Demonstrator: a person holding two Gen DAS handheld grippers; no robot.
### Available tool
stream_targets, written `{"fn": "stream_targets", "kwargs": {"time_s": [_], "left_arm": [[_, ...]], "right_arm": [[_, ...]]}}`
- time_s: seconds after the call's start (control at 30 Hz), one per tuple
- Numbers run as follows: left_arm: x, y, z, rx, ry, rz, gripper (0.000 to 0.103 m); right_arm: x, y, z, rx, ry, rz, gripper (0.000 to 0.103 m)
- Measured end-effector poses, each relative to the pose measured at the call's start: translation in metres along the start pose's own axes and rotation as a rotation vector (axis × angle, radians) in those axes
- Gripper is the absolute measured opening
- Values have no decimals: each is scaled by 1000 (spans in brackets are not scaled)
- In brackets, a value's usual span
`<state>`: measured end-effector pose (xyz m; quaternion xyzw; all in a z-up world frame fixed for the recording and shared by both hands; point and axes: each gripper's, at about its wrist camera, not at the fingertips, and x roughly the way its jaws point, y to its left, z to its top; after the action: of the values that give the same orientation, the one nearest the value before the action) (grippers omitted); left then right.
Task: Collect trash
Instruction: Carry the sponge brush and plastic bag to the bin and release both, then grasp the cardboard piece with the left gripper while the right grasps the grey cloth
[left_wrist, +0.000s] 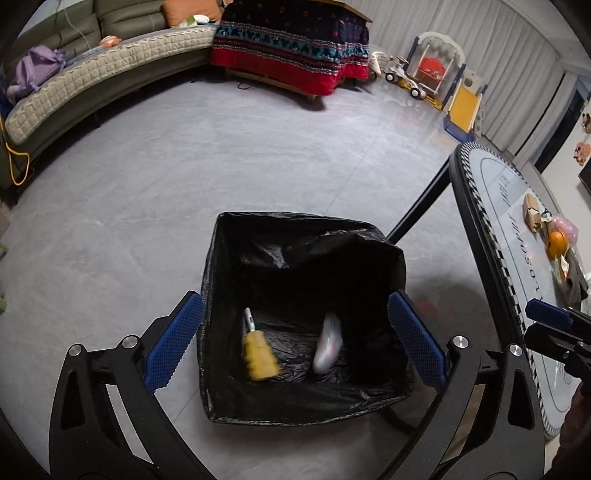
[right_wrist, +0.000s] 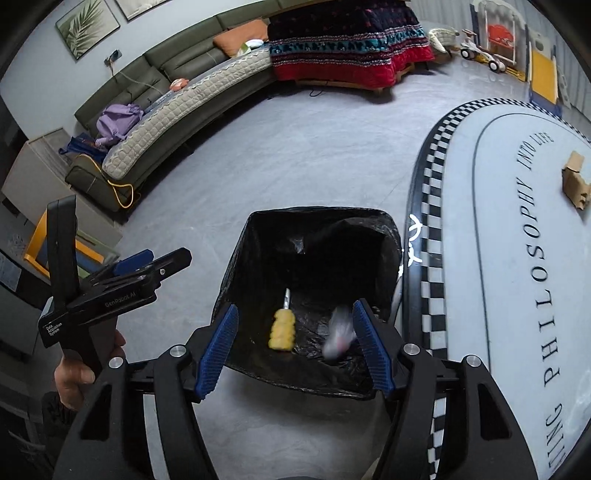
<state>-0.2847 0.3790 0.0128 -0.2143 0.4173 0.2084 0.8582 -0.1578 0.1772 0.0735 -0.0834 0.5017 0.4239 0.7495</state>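
Both hand-held grippers hang over the bin (left_wrist: 306, 317), the left hand-held gripper (left_wrist: 295, 343) wide and empty, the right hand-held gripper (right_wrist: 293, 350) partly spread and empty. A yellow piece (left_wrist: 258, 354) and a blurred wrapper (left_wrist: 327, 347) are inside the liner. More trash (left_wrist: 550, 229) remains on the surface (right_wrist: 480, 206); the loose liner could likely snag a pad. Sofa (right_wrist: 177, 99) and toys line the room.

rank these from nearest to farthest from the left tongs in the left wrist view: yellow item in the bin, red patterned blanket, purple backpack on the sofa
From the left tongs:
1. yellow item, just below the tongs, inside the black-lined bin.
2. purple backpack, far off to the left on the sofa.
3. red patterned blanket, at the room's far end, roughly straight ahead.
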Motion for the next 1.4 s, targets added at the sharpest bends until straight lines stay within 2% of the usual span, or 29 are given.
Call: {"fn": "stream_targets", "kwargs": {"time_s": [0.23,0.4,0.67,1.0,1.23,1.4], "left_arm": [[-7,-44,4,77,2,-42,97],[-15,-87,11,129,-5,-111,97],[-12,-179,27,262,1,-199,97],[14,-288,45,407,47,-295,97],[46,-354,60,498,59,-310,97],[67,-386,66,556,78,-305,97]], "right_arm": [[-24,-24,-8,35,-60,-46,68],[-54,-53,-11,58,-105,-96,68],[-113,-124,-18,142,-172,-218,68],[-164,-226,-18,235,-205,-405,70],[-174,-299,-7,320,-186,-490,70],[-154,-333,-3,355,-121,-481,70]]}}
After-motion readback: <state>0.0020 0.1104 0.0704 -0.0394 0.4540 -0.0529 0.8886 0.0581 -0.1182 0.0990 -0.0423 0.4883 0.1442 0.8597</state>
